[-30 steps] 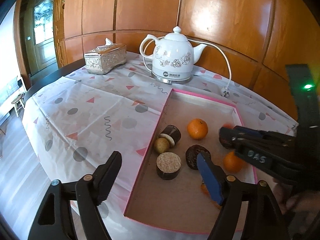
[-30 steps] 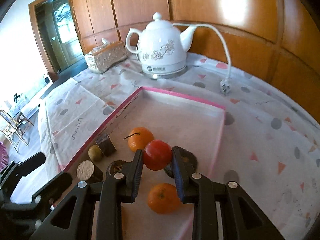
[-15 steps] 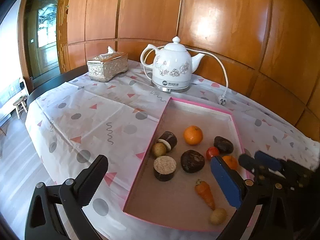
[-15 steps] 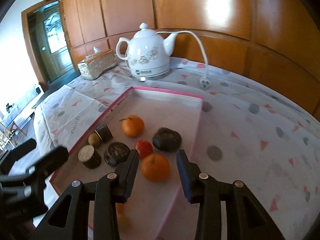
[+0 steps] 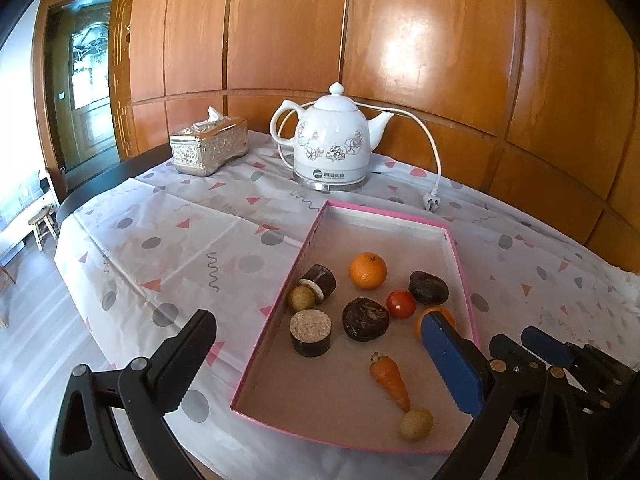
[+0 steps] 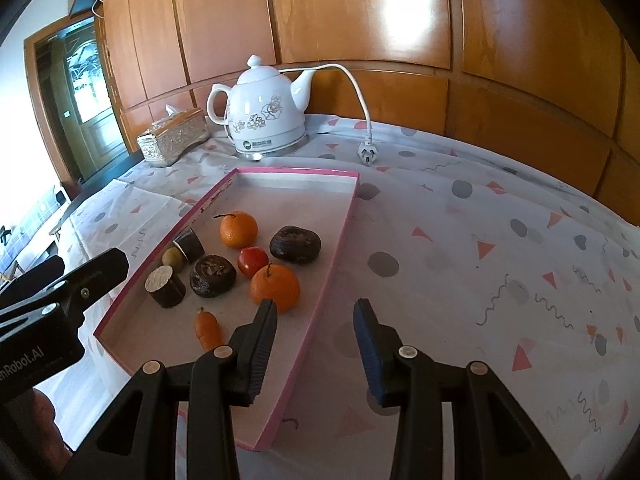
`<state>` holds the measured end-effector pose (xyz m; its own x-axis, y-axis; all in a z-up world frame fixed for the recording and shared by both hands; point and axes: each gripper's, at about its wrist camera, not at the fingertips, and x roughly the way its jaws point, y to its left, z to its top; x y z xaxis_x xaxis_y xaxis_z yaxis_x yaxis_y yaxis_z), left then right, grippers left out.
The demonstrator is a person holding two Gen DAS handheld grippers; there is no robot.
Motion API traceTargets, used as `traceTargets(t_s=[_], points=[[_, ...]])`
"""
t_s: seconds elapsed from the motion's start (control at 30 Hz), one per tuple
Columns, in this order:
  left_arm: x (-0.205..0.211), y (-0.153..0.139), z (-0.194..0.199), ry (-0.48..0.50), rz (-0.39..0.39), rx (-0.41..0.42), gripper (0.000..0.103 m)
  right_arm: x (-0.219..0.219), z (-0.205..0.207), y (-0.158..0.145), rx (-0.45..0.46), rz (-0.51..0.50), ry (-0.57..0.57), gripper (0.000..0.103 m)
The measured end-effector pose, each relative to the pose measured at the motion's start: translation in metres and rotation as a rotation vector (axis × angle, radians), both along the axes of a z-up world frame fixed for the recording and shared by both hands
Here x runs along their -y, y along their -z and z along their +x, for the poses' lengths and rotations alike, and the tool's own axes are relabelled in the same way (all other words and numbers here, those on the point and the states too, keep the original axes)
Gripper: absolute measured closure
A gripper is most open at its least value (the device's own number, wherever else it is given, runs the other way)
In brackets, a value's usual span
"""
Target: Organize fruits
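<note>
Both of our claws hang over the near end of the bench (image 6: 460, 220), which wears a cloth of grey dots and pink triangles. Our left claw (image 5: 320, 360) is spread as wide as it goes, with nothing between its fingers. Our right claw (image 6: 316, 344) stands partly spread and empty; its jaws have just been opening, and they straddle the right rim of the pink tray (image 6: 332, 256).

In the tray lie the fruits: one orange (image 6: 239, 229) toward the far side, a second orange (image 6: 275, 287) just ahead of our right claw, a small red tomato (image 6: 253, 261) touching it, and a carrot (image 6: 207, 328) near the front. Dark brown lumps and short cork-topped cylinders sit among them. Behind the tray stand a white kettle (image 6: 266, 116) and a silver tissue box (image 6: 174, 136).
</note>
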<state>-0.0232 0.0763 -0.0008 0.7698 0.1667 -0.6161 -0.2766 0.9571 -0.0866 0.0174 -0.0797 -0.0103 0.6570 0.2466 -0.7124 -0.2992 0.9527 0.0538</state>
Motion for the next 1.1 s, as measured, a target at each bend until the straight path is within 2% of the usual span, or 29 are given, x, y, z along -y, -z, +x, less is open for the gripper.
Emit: traceTargets(t_s=[0.8,1.1], points=[[-0.0006,-0.0046,-0.0047,-0.006,-0.008,0.009,0.0,-0.0059,-0.0069,-0.0009,0.006,-0.018,-0.016,0.063],[0.0003,-0.0049,-0.0047,0.014,-0.035,0.017,0.0,0.0025,-0.008,-0.0015,0.015,-0.003,-0.001,0.063]])
